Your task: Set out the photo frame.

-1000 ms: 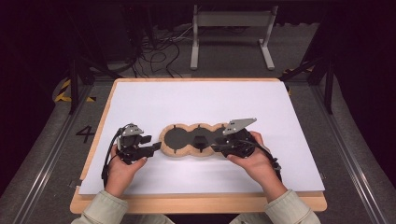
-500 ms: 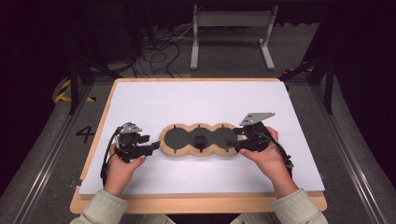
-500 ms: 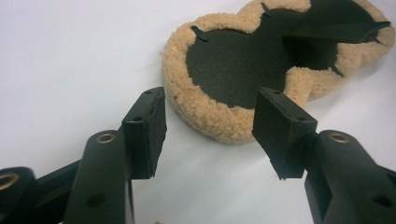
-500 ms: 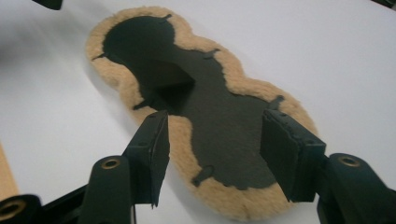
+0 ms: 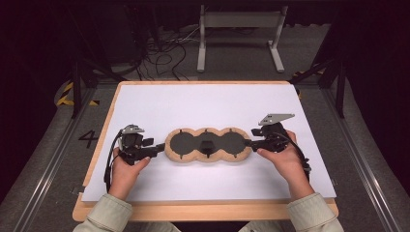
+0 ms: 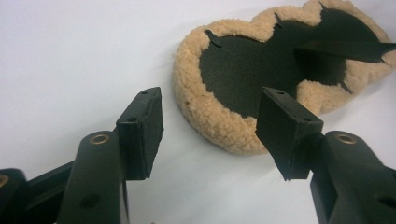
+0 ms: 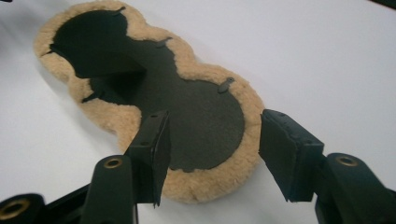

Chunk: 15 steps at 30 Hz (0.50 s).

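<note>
pad: three-lobed fleece pad (image 5: 208, 144) laid flat mid-surface (image 5: 203, 104), dark side up
left claw (image 5: 155, 150): spread, aimed at the pad's left end, ready to pinch
right claw (image 5: 249, 143): spread, straddling the right lobe rim, so both ends can be lifted

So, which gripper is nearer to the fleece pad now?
The right. The right gripper reaches the fleece pad's right end, open jaws around its edge. The left gripper sits just off the left end, open.
</note>
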Tool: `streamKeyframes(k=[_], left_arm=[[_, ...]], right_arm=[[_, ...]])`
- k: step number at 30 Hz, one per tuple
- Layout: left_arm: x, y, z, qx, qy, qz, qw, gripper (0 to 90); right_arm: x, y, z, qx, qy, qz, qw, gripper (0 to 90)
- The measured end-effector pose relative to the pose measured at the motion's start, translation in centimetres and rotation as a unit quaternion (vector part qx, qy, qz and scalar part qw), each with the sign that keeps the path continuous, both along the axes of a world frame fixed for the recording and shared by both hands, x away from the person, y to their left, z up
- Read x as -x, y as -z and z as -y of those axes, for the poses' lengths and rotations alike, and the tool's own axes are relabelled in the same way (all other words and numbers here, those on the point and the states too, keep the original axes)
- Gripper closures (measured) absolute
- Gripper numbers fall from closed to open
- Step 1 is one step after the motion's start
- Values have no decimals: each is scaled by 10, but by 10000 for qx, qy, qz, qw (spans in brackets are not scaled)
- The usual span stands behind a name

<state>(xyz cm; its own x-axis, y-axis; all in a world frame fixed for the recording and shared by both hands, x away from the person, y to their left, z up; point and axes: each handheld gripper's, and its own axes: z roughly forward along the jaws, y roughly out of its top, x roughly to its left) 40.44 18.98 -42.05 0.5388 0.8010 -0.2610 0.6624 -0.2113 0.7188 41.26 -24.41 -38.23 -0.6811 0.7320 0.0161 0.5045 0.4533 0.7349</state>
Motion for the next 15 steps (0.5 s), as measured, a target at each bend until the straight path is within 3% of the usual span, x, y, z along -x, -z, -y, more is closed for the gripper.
streamKeyframes(k=[4, 7, 11, 15], left_arm=[[-5, 5, 1, -81, -51, -94, 9999, 399], [-10, 10, 3, 16, -135, -250, 9996, 372], [-16, 14, 7, 96, -167, -469, 9987, 343], [-20, 20, 14, -31, -189, -635, 9978, 295]], right_arm=[[-6, 8, 7, -196, 297, -199, 9992, 386], [-12, 15, 10, -223, 444, -462, 9977, 387], [-17, 21, 13, -273, 614, -649, 9956, 330], [-21, 29, 12, -430, 722, -844, 9929, 269]])
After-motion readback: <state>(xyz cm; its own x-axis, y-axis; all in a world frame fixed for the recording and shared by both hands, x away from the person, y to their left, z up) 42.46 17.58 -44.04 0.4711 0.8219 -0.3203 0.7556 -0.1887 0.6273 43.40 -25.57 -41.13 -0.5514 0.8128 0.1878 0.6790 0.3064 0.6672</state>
